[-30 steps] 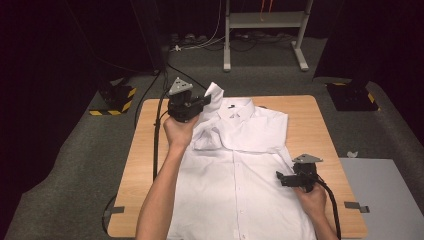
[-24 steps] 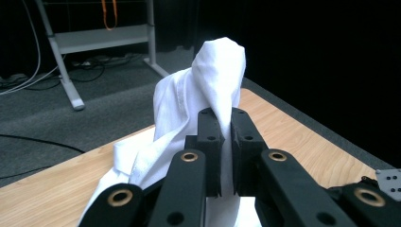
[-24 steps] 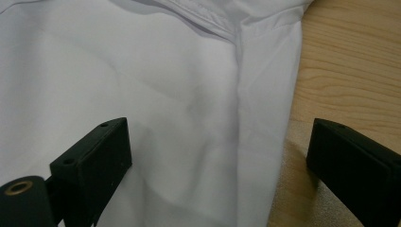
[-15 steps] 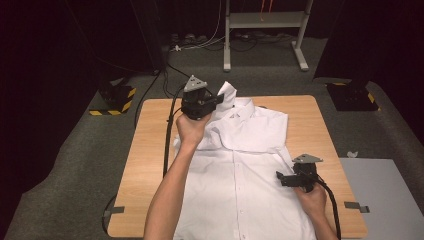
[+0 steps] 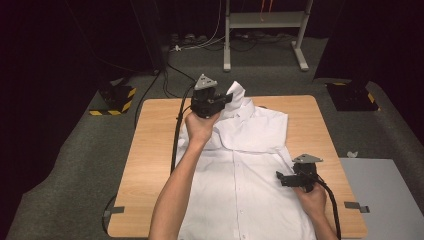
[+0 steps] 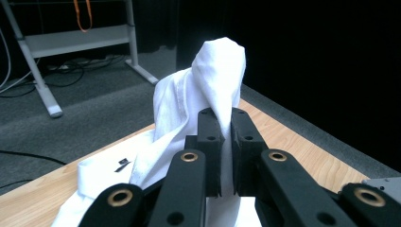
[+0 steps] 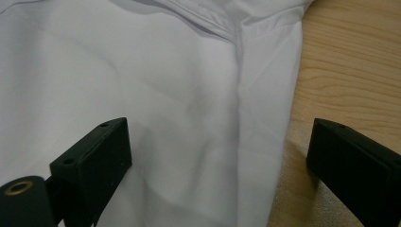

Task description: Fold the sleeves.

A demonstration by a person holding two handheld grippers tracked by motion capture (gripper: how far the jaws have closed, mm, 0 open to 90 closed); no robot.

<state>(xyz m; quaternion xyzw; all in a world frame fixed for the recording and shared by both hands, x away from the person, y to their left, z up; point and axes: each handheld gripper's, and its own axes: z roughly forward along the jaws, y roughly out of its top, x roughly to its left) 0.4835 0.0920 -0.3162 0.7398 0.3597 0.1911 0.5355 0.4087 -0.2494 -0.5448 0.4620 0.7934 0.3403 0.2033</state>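
L tool clamped on the sleeve end of the white shirt, now carried further toward the collar vs a sec ago, so the sleeve fold-in looks underway. R tool wide open, parked at the shirt's right side seam, same spot. Shirt lies flat mid-desk; hem cut off at the frame bottom, cuff hidden in the bunched cloth.

Wooden table on grey carpet; metal stand behind; 2 yellow-black striped blocks flanking table.
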